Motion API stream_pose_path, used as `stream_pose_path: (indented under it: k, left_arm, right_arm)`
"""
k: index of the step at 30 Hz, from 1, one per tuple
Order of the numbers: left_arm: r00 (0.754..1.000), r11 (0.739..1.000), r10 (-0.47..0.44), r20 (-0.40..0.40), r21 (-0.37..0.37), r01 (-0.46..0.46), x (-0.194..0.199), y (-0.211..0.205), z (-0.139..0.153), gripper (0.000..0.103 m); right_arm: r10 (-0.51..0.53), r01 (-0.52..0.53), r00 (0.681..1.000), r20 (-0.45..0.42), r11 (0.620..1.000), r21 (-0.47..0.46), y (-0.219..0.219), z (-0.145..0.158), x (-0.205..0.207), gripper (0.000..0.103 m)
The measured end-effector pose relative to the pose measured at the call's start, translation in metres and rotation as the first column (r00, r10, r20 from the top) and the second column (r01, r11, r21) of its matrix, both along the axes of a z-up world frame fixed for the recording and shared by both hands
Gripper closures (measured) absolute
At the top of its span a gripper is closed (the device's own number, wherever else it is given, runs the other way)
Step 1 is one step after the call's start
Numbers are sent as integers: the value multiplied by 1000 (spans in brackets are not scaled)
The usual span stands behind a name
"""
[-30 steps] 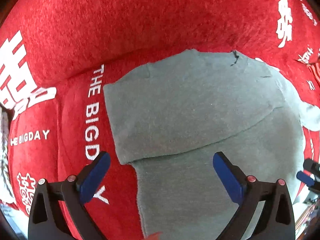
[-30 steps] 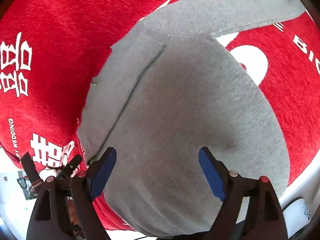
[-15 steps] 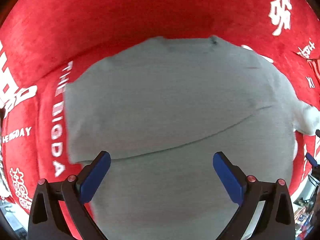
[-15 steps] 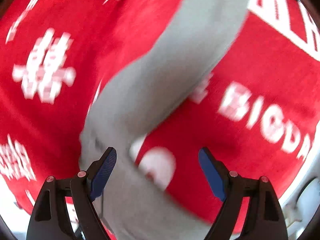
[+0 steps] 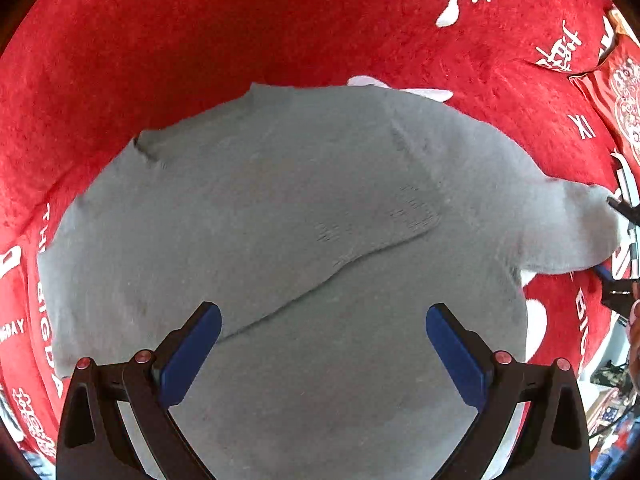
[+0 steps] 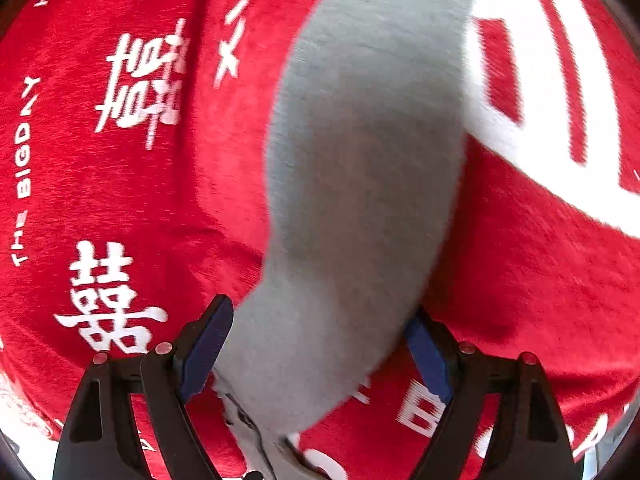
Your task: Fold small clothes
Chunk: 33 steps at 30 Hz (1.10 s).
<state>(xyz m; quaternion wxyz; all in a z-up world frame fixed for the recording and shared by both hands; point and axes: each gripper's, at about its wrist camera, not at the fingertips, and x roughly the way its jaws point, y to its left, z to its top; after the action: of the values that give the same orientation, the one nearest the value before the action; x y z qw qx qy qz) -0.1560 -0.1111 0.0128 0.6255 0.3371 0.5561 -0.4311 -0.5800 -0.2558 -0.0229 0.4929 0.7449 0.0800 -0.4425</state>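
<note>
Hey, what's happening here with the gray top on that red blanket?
A person with tongs in each hand is folding a small gray top spread on a red blanket. The left tongs hang open above its body, holding nothing. The right tongs are open around the outstretched sleeve, not visibly clamped on it.

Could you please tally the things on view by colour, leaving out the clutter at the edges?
Grey: 1, the top, one sleeve stretched out sideways
Red: 1, the cloth with white lettering under it
Blue-padded: 2, the left tongs and the right tongs
Total: 4
</note>
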Motion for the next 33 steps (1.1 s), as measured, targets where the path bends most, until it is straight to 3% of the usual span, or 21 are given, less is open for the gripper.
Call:
stream_pose_path:
  k: [4, 6, 7, 8, 10, 14, 17, 20, 22, 24, 27, 30, 33]
  left_arm:
    - [1000, 1000, 26, 1, 10, -26, 3, -4, -2, 0]
    - [998, 999, 52, 45, 14, -52, 9, 1, -1, 0]
    - [995, 997, 67, 70, 17, -69, 12, 4, -1, 0]
    - [994, 996, 80, 80, 23, -82, 16, 7, -1, 0]
    - [992, 993, 107, 70, 34, -109, 23, 10, -4, 0]
    - [989, 990, 138, 56, 11, -138, 39, 25, 0, 0]
    - [984, 986, 163, 67, 8, -164, 48, 39, 2, 0]
    - [977, 981, 191, 89, 7, -193, 65, 57, 4, 0]
    - [971, 976, 218, 102, 3, -219, 77, 72, 8, 0]
    - [961, 968, 251, 118, -2, -252, 89, 86, 10, 0]
    - [946, 954, 296, 134, -4, -299, 110, 106, 10, 0]
    - [931, 938, 343, 129, -1, -345, 127, 123, 7, 0]
    - [918, 925, 377, 122, 3, -381, 144, 146, 4, 0]
  right_arm:
    - [-11, 11, 1000, 17, 1000, -24, -8, 3, -1, 18]
    - [-37, 37, 999, 21, 999, -7, -9, 3, -3, 43]
    - [-38, 38, 999, 28, 999, 1, -10, 2, -3, 77]
    - [-35, 35, 999, 41, 999, 5, -11, 2, -1, 95]
    - [-14, 15, 999, 52, 1000, -22, -14, 8, 6, 95]
    - [123, -118, 992, 34, 984, -135, -27, 39, 42, 95]
    - [310, -299, 951, 7, 924, -239, -35, 70, 98, 95]
    - [512, -500, 857, -56, 800, -333, -32, 99, 173, 95]
    - [640, -637, 757, -131, 677, -369, -19, 111, 229, 95]
    - [746, -768, 623, -235, 525, -367, 5, 115, 288, 95]
    - [837, -876, 458, -300, 370, -308, 46, 95, 352, 94]
    - [889, -919, 381, -255, 334, -208, 73, 55, 387, 91]
    - [901, -935, 355, -250, 345, -83, 83, 23, 399, 82]
